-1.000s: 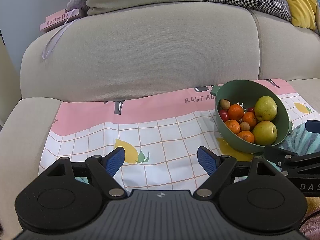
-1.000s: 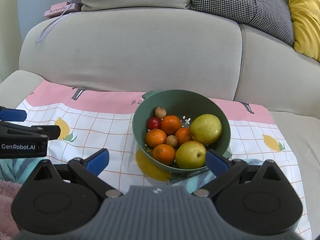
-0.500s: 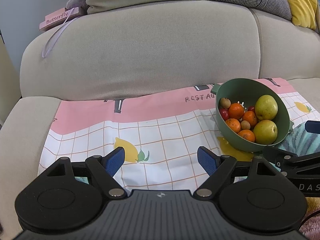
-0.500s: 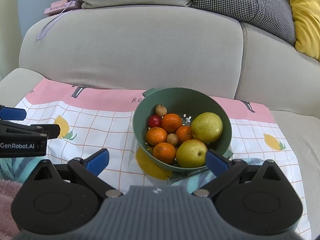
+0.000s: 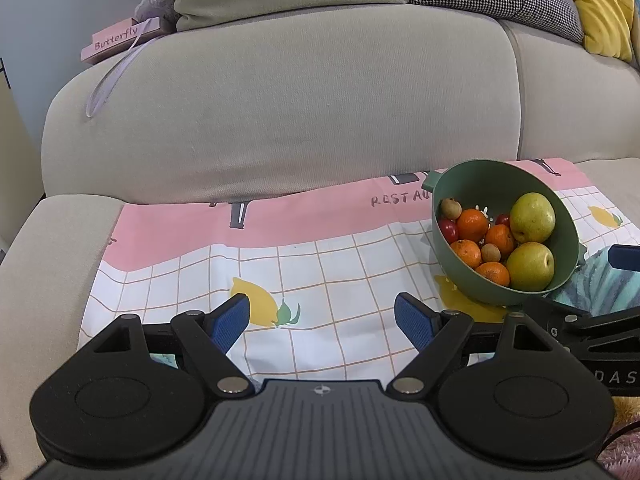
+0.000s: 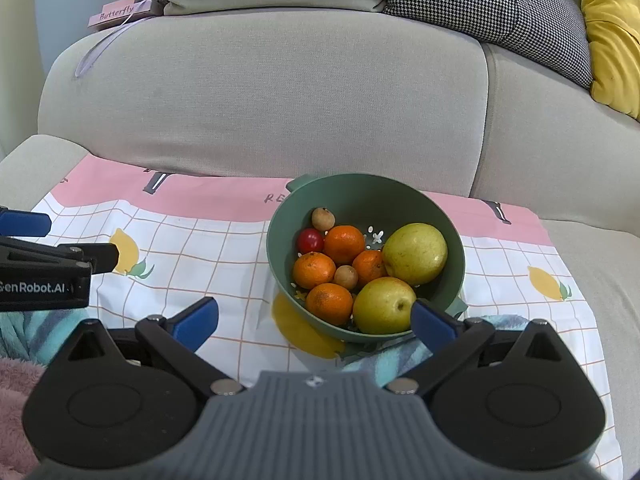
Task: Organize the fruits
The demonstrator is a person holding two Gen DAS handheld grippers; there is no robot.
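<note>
Both tools gaped wide and empty before the green colander point(image 6: 280, 236) of fruit

Ahead of the right tool point(image 6: 314, 318), the near pear point(image 6: 382, 306) looked firm, heavy, smooth; best pinched across its middle; left tool point(image 5: 322, 320) idle.

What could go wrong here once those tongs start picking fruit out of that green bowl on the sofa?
The green bowl sits tilted on a cloth over a soft sofa seat, so a push from the right tongs might tip it. The fruit is piled tightly: lifting an orange could nudge the pear or the small red fruit out. Both tongs are open and empty; the left tongs are nearby and might collide.
</note>
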